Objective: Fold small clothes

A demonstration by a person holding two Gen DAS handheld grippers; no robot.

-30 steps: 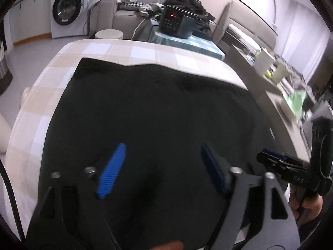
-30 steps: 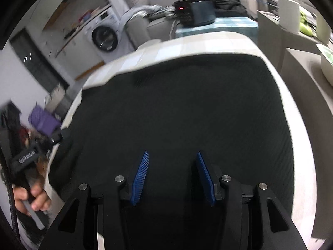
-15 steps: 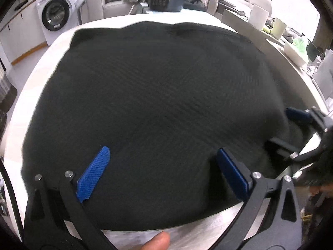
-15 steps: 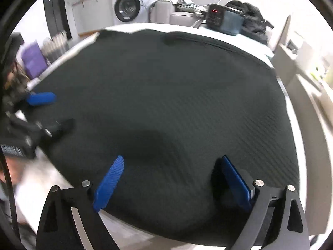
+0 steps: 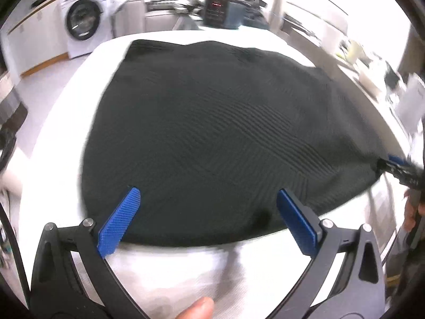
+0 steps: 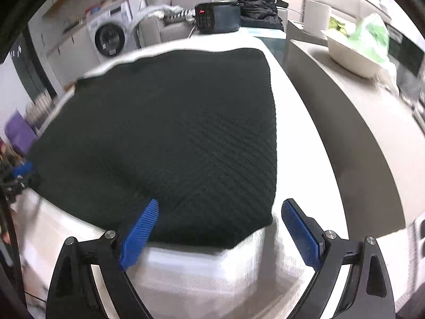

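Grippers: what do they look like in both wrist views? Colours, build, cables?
Both match. The left gripper and the right gripper each have two black, skeletal finger arms with triangular cutouts and silver pivot bolts, tipped with flat blue pads with a fine knurled texture. A black cable runs along the left edge of the left wrist view.

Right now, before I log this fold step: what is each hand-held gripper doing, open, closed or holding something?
Left hand-held gripper: open, holding nothing, above the black knitted garment.
Right hand-held gripper: open, holding nothing, at the garment's near corner.
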